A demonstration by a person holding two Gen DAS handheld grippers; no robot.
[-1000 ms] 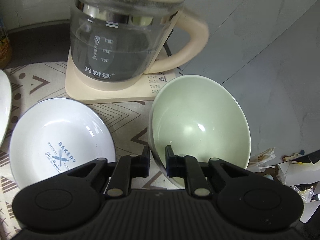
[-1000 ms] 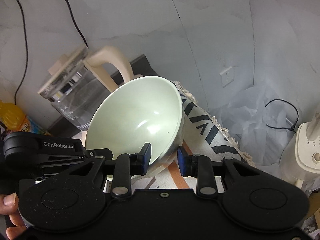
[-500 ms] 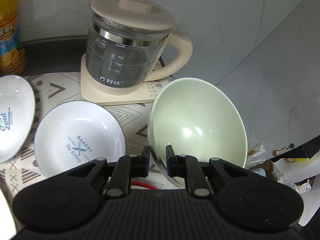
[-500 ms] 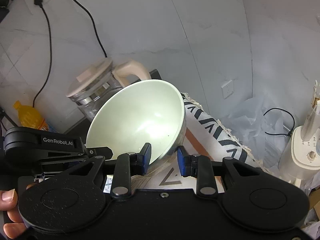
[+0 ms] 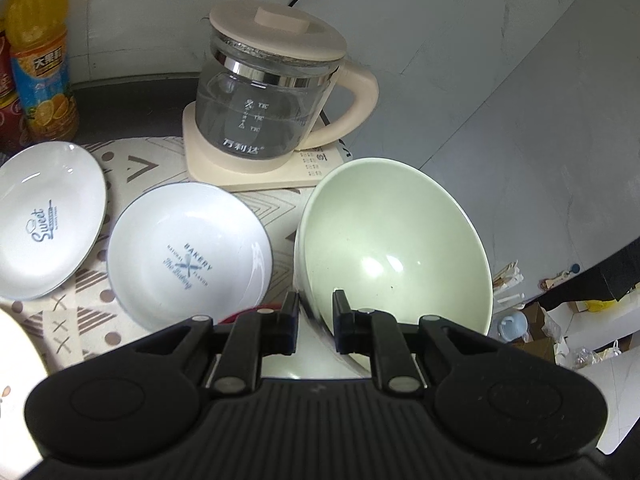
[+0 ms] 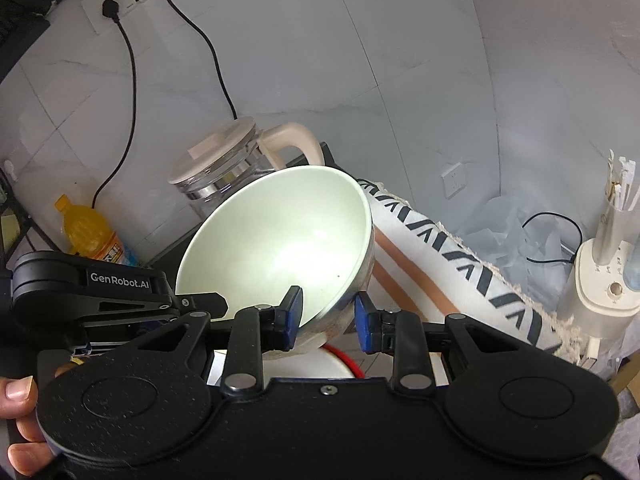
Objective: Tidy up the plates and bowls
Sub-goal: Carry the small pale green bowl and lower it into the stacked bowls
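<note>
A pale green bowl (image 5: 394, 248) hangs tilted above the table, held on two sides. In the left wrist view my left gripper (image 5: 316, 312) is shut on its near rim, one finger inside and one outside. In the right wrist view my right gripper (image 6: 328, 312) is shut on the bowl (image 6: 280, 248) at another part of the rim, blue pads on both sides of the wall. The left gripper's black body (image 6: 92, 284) shows at the bowl's left. Two white printed plates, "Bakery" (image 5: 188, 264) and "Sweet" (image 5: 44, 220), lie on the patterned mat (image 5: 132, 160).
A glass kettle (image 5: 272, 92) on a cream base stands behind the plates near the wall. An orange juice bottle (image 5: 40, 52) is at the back left. A white dish with a red rim (image 6: 320, 364) sits under the bowl. A person's fingers (image 6: 16, 392) show at the lower left.
Both grippers have lifted the green bowl and drawn back from the kettle. The kettle looks smaller and farther, and the "Sweet" plate and the juice bottle have come into view.
</note>
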